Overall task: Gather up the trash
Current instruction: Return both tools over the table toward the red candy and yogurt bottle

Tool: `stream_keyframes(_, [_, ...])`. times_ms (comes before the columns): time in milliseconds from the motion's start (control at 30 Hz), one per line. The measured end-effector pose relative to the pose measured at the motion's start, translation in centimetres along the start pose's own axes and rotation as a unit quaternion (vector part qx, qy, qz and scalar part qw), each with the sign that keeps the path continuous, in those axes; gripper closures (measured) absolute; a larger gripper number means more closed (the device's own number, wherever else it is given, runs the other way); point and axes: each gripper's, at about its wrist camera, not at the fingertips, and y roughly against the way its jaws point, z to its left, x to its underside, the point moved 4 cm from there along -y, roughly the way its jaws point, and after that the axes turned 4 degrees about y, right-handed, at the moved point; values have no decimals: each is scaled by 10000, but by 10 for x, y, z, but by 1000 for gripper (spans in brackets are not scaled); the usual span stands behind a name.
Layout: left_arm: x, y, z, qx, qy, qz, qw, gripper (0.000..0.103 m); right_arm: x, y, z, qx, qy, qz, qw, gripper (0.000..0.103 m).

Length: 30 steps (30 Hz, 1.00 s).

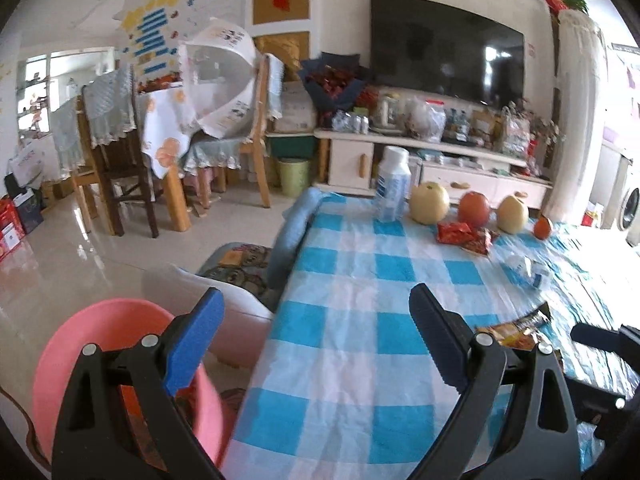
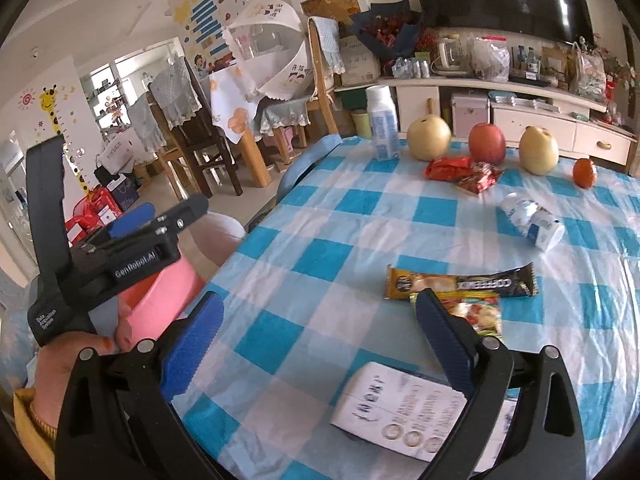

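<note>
My left gripper (image 1: 316, 316) is open and empty, over the left edge of the blue checked table (image 1: 352, 360), beside a pink bin (image 1: 80, 360) on the floor. It shows in the right wrist view (image 2: 160, 216) above the pink bin (image 2: 160, 300). My right gripper (image 2: 320, 320) is open and empty, low over the table. Near it lie a coffee-mix sachet (image 2: 460, 282), a yellow snack wrapper (image 2: 480, 312) by the right finger, and a white printed pack (image 2: 400, 412). Red wrappers (image 2: 460, 172) and a toppled small white bottle (image 2: 532, 220) lie farther off.
An upright white bottle (image 2: 384, 124), two pears (image 2: 429, 138), an apple (image 2: 486, 142) and a small orange fruit (image 2: 584, 172) stand along the table's far edge. A white stool (image 1: 236, 312) stands by the bin. Chairs, a dining table and a TV cabinet lie beyond.
</note>
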Motion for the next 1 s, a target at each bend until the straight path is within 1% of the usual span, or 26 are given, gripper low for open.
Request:
stream_keyframes(133, [8, -9, -16, 114, -148, 183, 9997, 9, -1, 7, -17, -12, -130, -68, 9999, 7])
stream_keyframes(300, [10, -14, -33, 141, -245, 187, 9994, 9, -2, 15, -42, 70, -309, -96, 9995, 7])
stream_keyframes(600, [16, -26, -68, 338, -532, 371, 9973, 9, 1, 26, -91, 325, -541, -183, 9978, 7])
stream_keyframes(733, [22, -33, -88, 552, -601, 606, 9948, 9, 3, 31, -120, 437, -712, -197, 9963, 7])
stream_keyframes(833, [26, -38, -100, 698, -589, 799, 9926, 9, 4, 36, -146, 574, -836, -238, 9946, 7])
stream_keyframes(933, [27, -40, -105, 782, -452, 877, 9920, 9, 5, 40, -175, 759, -952, -299, 9921, 7])
stream_keyframes(1000, [27, -41, -107, 774, -341, 883, 9925, 9, 6, 40, -196, 878, -1021, -278, 9905, 7])
